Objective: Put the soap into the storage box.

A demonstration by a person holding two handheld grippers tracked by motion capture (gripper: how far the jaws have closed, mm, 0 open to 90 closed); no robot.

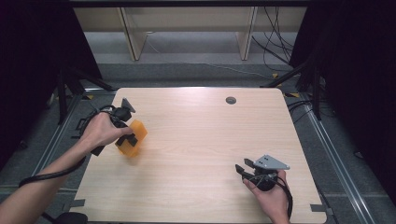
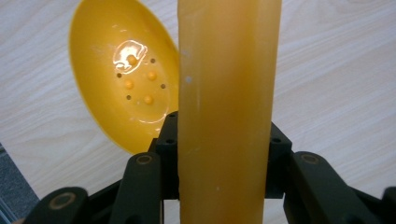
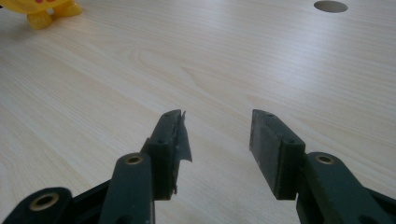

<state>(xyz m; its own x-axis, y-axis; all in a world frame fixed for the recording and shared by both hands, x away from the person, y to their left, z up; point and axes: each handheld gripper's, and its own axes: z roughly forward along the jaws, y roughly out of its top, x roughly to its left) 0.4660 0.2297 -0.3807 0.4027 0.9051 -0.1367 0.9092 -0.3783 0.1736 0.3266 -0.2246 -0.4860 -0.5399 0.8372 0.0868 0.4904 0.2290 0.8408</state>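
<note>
**Left hand-held gripper has the yellow piece; right idle**

Left hand-held gripper (image 1: 129,138) is clenched on a yellow plastic piece (image 1: 131,140) w/ a dished, perforated part (image 2: 126,84), at the bench's left side; can't tell if it's lifted or resting. Looks like carry/placement stage. Next move prob needs a steady grip & a chosen spot. Right hand-held gripper (image 1: 244,169) sits released, jaws apart, near front right, nothing btwn them. Bench (image 1: 201,135): pale wood-grain, grommet hole (image 1: 230,100) at far edge. Room: grey floor, cables, black drapes, wooden frame behind.
</note>
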